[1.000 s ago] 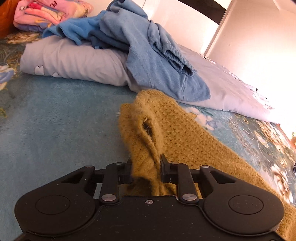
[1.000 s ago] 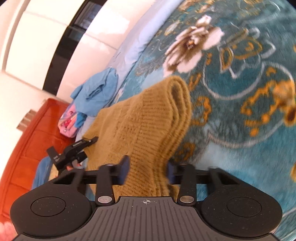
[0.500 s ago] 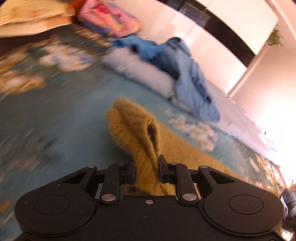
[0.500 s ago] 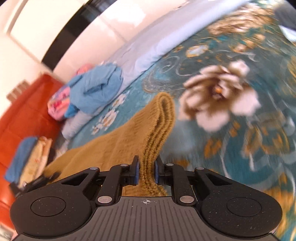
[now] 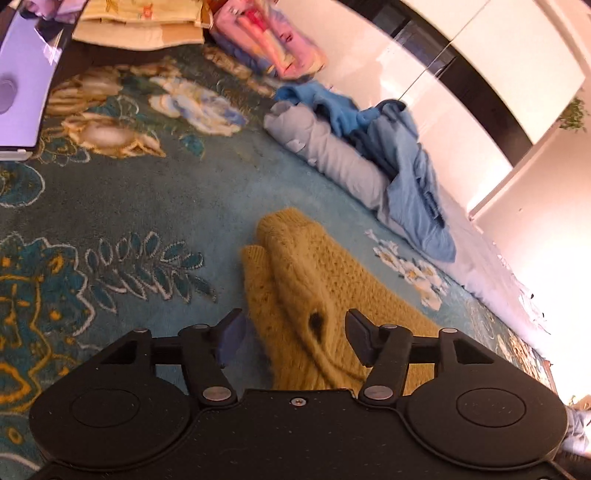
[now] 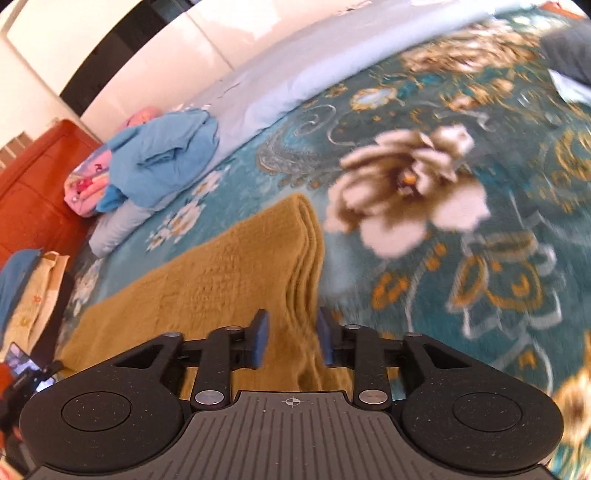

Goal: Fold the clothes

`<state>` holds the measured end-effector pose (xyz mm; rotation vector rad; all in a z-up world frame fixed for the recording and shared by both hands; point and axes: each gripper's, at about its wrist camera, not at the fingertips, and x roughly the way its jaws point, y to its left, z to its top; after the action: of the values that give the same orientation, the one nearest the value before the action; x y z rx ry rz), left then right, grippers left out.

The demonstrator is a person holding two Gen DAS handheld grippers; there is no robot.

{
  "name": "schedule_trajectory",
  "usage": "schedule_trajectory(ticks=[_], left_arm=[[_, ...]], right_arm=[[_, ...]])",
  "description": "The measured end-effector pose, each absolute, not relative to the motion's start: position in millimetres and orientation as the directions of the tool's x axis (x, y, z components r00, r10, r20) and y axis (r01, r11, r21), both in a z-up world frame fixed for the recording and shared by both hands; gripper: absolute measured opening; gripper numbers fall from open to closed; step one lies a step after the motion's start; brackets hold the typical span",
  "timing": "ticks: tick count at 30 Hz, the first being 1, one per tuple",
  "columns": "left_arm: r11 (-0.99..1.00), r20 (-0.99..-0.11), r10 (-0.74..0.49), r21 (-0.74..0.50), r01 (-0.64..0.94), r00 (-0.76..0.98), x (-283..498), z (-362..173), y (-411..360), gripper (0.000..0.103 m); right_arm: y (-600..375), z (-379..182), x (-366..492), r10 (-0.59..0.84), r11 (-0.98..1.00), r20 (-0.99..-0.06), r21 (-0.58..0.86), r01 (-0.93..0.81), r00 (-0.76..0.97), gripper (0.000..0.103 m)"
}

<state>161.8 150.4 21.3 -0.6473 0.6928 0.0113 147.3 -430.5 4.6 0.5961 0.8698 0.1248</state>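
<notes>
Left wrist view, left tongs (image 5: 293, 332): jaws opening, already well apart; mustard knit sweater (image 5: 310, 280) lies between them, pads clear of the wool.
Right wrist view, right tongs (image 6: 291, 341): jaws opening, a narrower gap; the sweater's folded edge (image 6: 299, 266) runs between the blue pads, apparently no longer pinched.
Sweater: flat on the teal floral bedspread (image 5: 122, 206), reaching forward from both tongs, layers stacked along the right-hand edge.
Just beyond the sweater: pale blue rolled quilt (image 5: 332, 155) with a crumpled blue garment (image 5: 410, 173) heaped on it.
Farthest: pink folded cloth (image 5: 273, 40), yellow folded stack (image 5: 144, 22), red-brown headboard (image 6: 33, 184).
Step in hand: letting go after laying a fold down, I judge.
Next move: back both tongs off without dragging wool, then re-grip an edge for another fold or fetch the blue garment.
</notes>
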Motion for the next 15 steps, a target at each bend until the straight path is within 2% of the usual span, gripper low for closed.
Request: schedule_trajectory(ticks=[2,3,4,6,8,9,12,15], left_arm=[[0.793,-0.607,-0.215,-0.565,-0.226,0.765,170.1,18.1,150.0,0.064],[0.787,-0.611,-0.225,-0.573,-0.228,0.759,174.3,15.9,149.6,0.067],[0.781,-0.615,-0.235,-0.58,-0.23,0.753,178.4,13.8,149.2,0.067],[0.79,-0.635,-0.229,-0.564,-0.24,0.738,188.5,9.7,146.2,0.065],[0.802,-0.659,-0.206,-0.537,-0.261,0.724,197.2,7.1,142.9,0.041],[0.799,-0.664,-0.19,-0.532,-0.278,0.724,196.9,8.8,141.6,0.021],[0.815,-0.631,-0.158,-0.518,-0.261,0.76,187.8,26.2,129.5,0.017],[0.858,-0.563,-0.157,-0.484,-0.17,0.811,174.6,56.8,104.3,0.016]], right_arm=[[-431.9,-1.1,134.9,0.347,0.804,-0.669,0.573,0.158,0.657,0.033],[-432.4,-4.2,128.8,0.354,0.79,-0.663,0.59,0.168,0.66,0.038],[-432.2,-7.6,123.6,0.365,0.778,-0.657,0.604,0.171,0.66,0.045],[-430.5,-12.0,116.0,0.375,0.768,-0.651,0.617,0.173,0.66,0.045],[-430.3,-11.1,108.9,0.376,0.765,-0.644,0.622,0.169,0.666,0.046],[-430.5,-10.4,105.5,0.378,0.762,-0.639,0.625,0.167,0.67,0.047],[-433.1,-6.5,96.5,0.388,0.748,-0.615,0.645,0.155,0.687,0.057],[-435.7,-4.6,89.3,0.389,0.743,-0.6,0.653,0.147,0.699,0.056]])
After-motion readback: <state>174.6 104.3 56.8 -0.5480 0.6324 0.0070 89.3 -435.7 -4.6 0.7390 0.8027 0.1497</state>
